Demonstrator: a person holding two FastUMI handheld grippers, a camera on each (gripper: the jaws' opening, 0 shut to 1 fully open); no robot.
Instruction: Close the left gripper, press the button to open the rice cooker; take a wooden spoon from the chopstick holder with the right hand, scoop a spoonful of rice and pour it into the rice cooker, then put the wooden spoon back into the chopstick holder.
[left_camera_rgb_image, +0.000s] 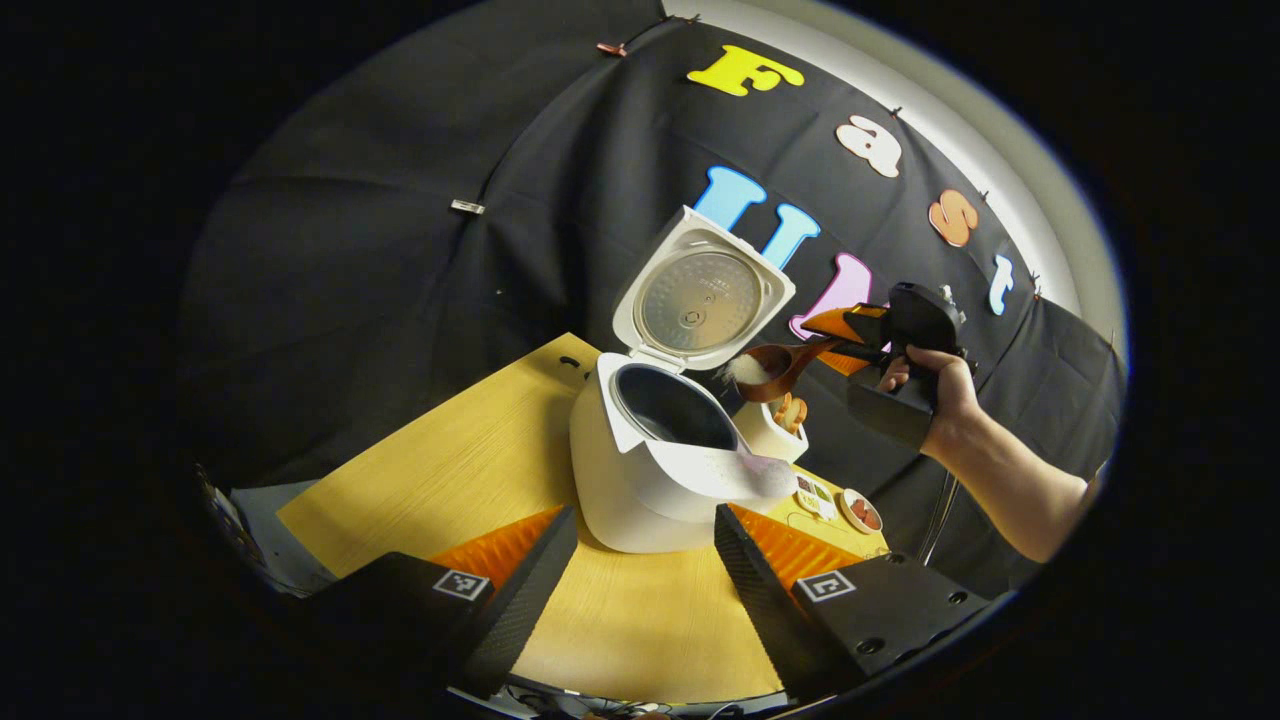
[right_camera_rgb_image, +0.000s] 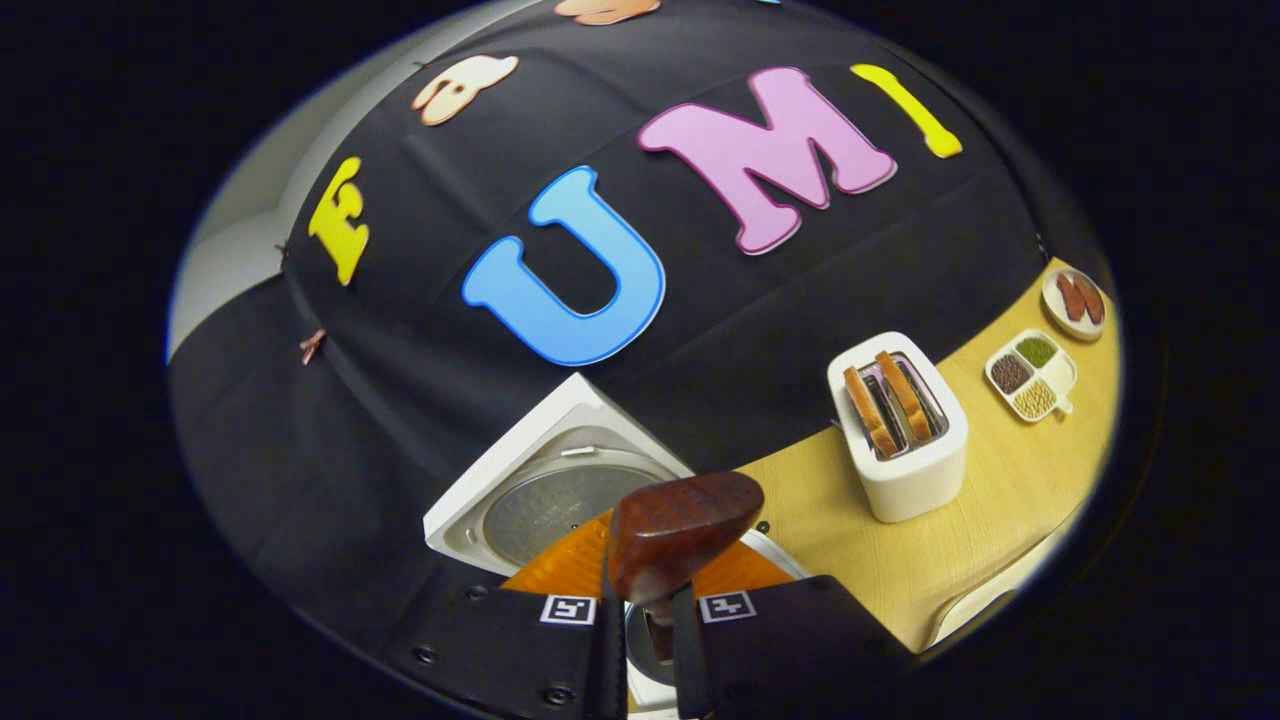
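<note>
Wooden table (left_camera_rgb_image: 440, 480) against the black cloth wall. White rice cooker (left_camera_rgb_image: 640, 480) standing on it, lid (left_camera_rgb_image: 700, 300) swung fully up and back, metal inner plate facing forward, dark inner pot (left_camera_rgb_image: 672, 408) uncovered; contents of the pot too dark to tell. Just behind the cooker, a white toaster (right_camera_rgb_image: 905, 430) with two slices of toast (right_camera_rgb_image: 885, 400) upright in its slots. Farther along the table, a small white divided dish (right_camera_rgb_image: 1030, 370) with a different grain or seed in each of three compartments, and beside it a small round plate (right_camera_rgb_image: 1072, 298) with reddish-brown pieces.

Right gripper (left_camera_rgb_image: 850, 345), held in a hand (left_camera_rgb_image: 935, 385), raised above and beside the cooker's opening, fingers pinched together on the handle of a wooden spoon (left_camera_rgb_image: 775, 368). Spoon bowl tilted over the pot's rim, white rice (left_camera_rgb_image: 745, 368) at its lip.

Left gripper (left_camera_rgb_image: 640, 560) low in front of the cooker, fingers spread wide apart, holding nothing, touching nothing.
</note>
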